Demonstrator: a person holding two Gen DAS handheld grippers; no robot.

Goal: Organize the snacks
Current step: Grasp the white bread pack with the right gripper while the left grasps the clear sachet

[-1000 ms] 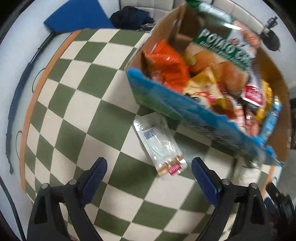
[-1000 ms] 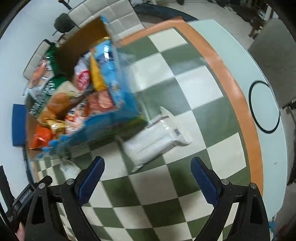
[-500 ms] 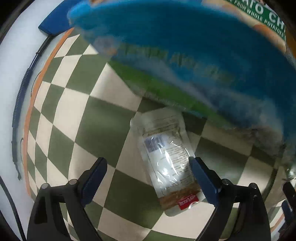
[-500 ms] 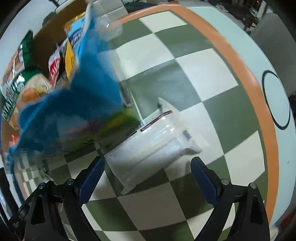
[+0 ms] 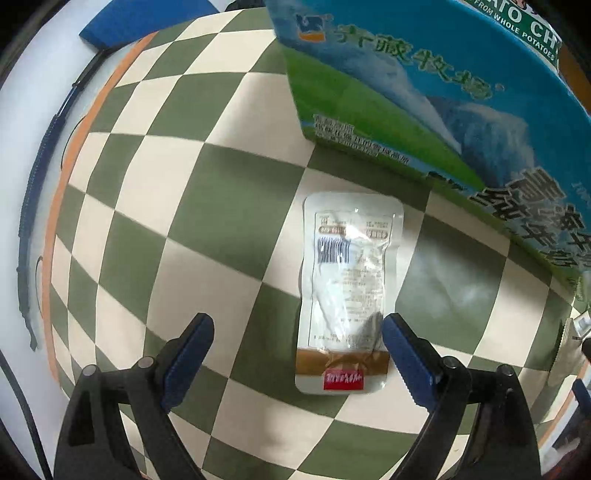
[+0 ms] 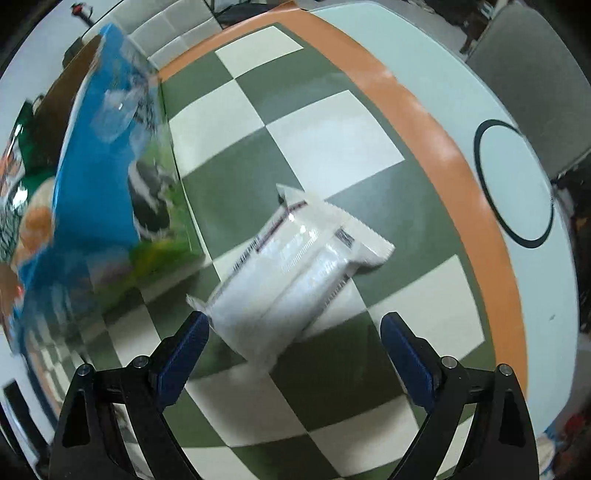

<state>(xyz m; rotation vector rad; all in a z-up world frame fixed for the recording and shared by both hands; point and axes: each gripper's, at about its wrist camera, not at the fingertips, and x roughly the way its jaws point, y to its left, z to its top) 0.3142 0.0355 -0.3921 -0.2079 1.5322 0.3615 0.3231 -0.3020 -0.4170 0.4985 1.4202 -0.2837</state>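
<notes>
A clear snack pouch [image 5: 349, 291] with a barcode and a red and brown end lies flat on the checkered tablecloth, just in front of the blue and green box [image 5: 424, 92]. My left gripper [image 5: 297, 360] is open and low over it, the pouch's near end lying between the fingers toward the right one. In the right wrist view a white wrapped snack pack [image 6: 295, 266] lies beside the same box [image 6: 110, 177]. My right gripper [image 6: 295, 354] is open, with the pack's near end between its fingers.
The box holds several snack bags, with a green potato chip bag [image 5: 517, 33] at its top. The tablecloth has an orange border [image 6: 443, 147]. A black ring mark [image 6: 513, 184] is on the pale table edge. A blue pad [image 5: 140, 18] lies far left.
Both grippers have come down and forward toward the table. The pouch and the white pack now sit between the fingers, and the box fills more of each view.
</notes>
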